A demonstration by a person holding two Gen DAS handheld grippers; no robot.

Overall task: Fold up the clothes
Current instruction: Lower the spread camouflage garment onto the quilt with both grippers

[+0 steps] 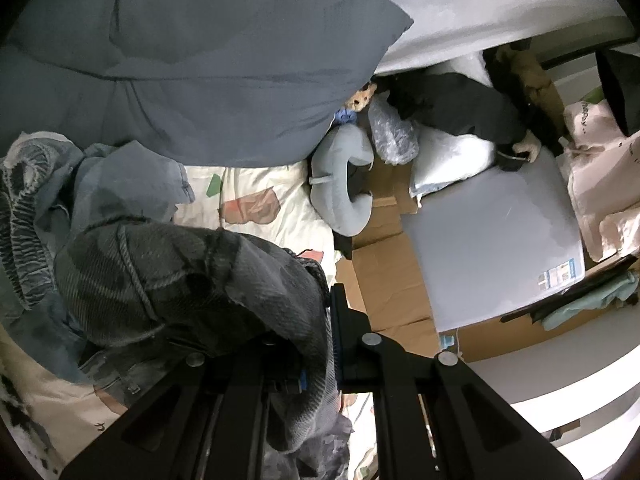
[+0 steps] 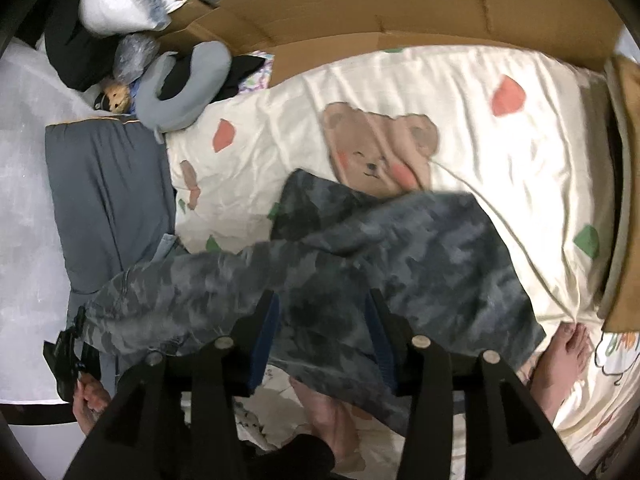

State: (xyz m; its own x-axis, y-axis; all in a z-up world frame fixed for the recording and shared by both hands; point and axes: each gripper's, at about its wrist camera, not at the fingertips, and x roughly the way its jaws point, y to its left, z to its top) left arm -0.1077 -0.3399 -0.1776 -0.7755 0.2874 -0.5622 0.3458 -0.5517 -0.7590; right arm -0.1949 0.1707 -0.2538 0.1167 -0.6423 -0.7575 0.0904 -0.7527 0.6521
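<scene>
Down on the bear-print quilt (image 2: 460, 92) lies your camouflage garment (image 2: 360, 248), spread from the near left toward the middle of the bed, one edge reaching up to the printed bear. Your right gripper (image 2: 324, 336) stands with its jaws apart, the blue pads either side of the cloth and not pinching it, so that end is let go. Your left gripper (image 1: 320, 344) is clenched on a bunch of the same camouflage cloth, which drapes thick over its fingers and hides the left one. Beyond it sit a heap of denim (image 1: 100, 184) and a big grey pillow (image 1: 200, 60) at the far left, so watch that your held end does not drag into that pile. I'd say you are laying the piece flat before the first fold: lower the left end gently and pull it taut away from the right end, so the cloth settles without a ridge. Mind your bare foot (image 2: 560, 360) at the near right, where the hem lies just beside it. Smooth first, then fold.
</scene>
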